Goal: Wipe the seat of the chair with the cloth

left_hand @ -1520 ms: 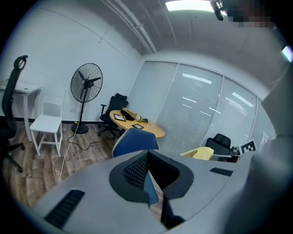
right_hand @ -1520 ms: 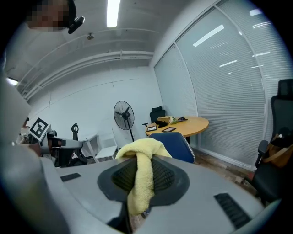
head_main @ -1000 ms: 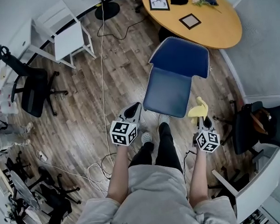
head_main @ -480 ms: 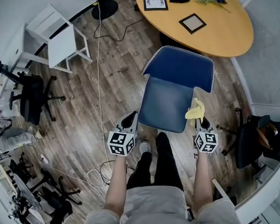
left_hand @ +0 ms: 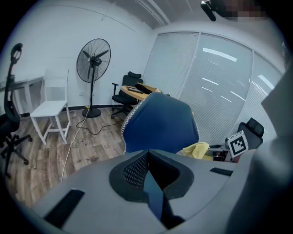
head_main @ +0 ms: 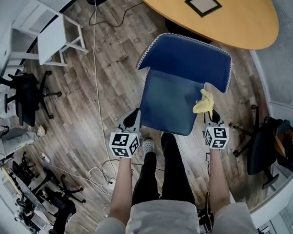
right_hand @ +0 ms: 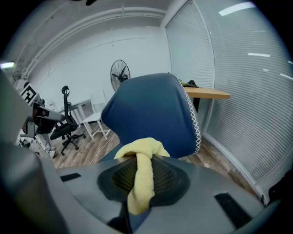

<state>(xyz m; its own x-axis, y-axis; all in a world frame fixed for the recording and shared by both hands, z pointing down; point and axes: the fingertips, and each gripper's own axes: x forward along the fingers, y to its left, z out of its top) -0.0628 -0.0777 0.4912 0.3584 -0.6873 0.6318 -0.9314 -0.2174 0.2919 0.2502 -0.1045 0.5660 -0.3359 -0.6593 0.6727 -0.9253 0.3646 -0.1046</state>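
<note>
A blue chair seat (head_main: 167, 101) with its blue backrest (head_main: 185, 57) stands in front of me. My right gripper (head_main: 210, 115) is shut on a yellow cloth (head_main: 203, 102), which hangs over the seat's right front corner. In the right gripper view the yellow cloth (right_hand: 141, 176) is pinched between the jaws, with the backrest (right_hand: 149, 116) behind. My left gripper (head_main: 132, 120) is at the seat's left front edge, its jaws together and nothing held. The left gripper view shows the backrest (left_hand: 160, 125) and the cloth (left_hand: 198, 150) beyond.
A round wooden table (head_main: 224, 15) stands right behind the chair. A white chair (head_main: 52, 38) and a black office chair (head_main: 26, 96) stand on the left. Cables (head_main: 98, 173) lie on the wood floor. Another black chair (head_main: 262, 146) is on the right.
I have stepped closer to the chair. Both grippers moved forward to the seat's front edge, and the cloth now hangs over the seat's right corner.
</note>
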